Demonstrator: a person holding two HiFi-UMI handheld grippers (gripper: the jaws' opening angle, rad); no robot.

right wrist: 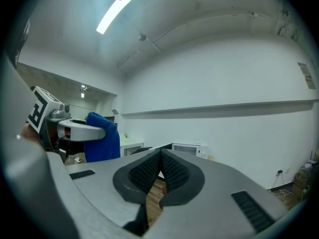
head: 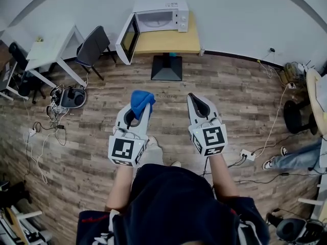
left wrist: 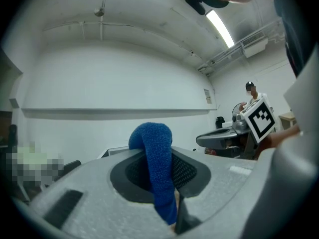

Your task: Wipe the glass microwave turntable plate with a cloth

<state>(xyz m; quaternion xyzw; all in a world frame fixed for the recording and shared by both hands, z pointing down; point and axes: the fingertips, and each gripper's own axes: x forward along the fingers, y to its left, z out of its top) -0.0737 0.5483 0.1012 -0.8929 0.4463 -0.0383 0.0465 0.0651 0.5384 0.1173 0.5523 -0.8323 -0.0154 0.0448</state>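
Note:
A blue cloth [head: 140,101] hangs folded out of my left gripper [head: 137,114], whose jaws are shut on it; in the left gripper view the blue cloth [left wrist: 157,171] runs down between the pads. My right gripper [head: 195,102] is held beside it, shut, with nothing between its jaws [right wrist: 159,171]. Both point level toward a white microwave [head: 156,18] with its door [head: 127,39] swung open, standing on a wooden table [head: 168,42] against the far wall. The glass turntable plate is not visible from here.
A black table base [head: 166,68] stands on the wood floor below the microwave. A dark chair [head: 92,47] and a white desk [head: 51,52] are at the left. Cables and a power strip [head: 247,154] lie at the right, where another person's legs [head: 296,158] show.

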